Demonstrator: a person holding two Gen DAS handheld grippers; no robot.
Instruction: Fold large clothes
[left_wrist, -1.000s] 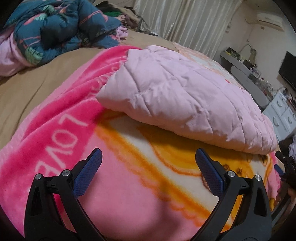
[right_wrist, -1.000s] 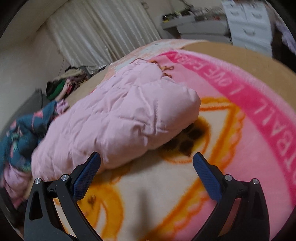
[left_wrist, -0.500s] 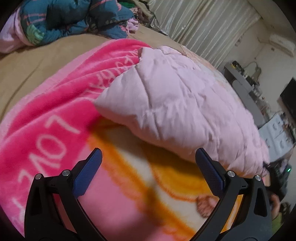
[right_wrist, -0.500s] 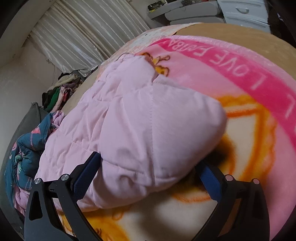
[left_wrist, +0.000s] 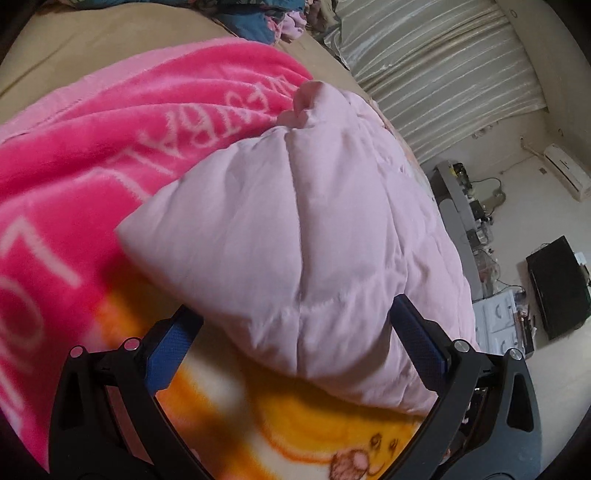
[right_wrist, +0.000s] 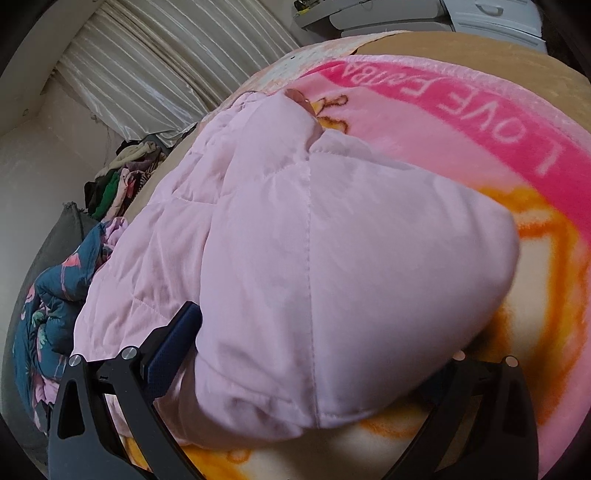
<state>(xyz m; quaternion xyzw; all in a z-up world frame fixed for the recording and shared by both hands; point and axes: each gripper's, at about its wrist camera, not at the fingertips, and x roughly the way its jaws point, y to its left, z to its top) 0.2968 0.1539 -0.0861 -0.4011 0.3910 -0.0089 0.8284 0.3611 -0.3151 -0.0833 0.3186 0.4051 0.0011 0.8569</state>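
Note:
A pale pink quilted puffer garment (left_wrist: 295, 229) lies folded on a pink and orange blanket (left_wrist: 110, 155) on the bed. My left gripper (left_wrist: 295, 343) is open, its blue-padded fingers on either side of the garment's near corner. In the right wrist view the same garment (right_wrist: 314, 280) fills the middle. My right gripper (right_wrist: 306, 369) is open, with the garment's other corner bulging between the fingers. Its right fingertip is hidden behind the fabric. Neither gripper is closed on the cloth.
A dark blue patterned quilt (right_wrist: 51, 295) and a pile of clothes (right_wrist: 122, 177) lie at the bed's far side. Curtains (left_wrist: 443, 74), a grey desk (left_wrist: 458, 206), white drawers (left_wrist: 498, 325) and a black screen (left_wrist: 557, 284) stand beyond the bed.
Both grippers have moved forward to the garment. Its two near corners now sit between the open fingers, where a second ago they were well ahead of them.

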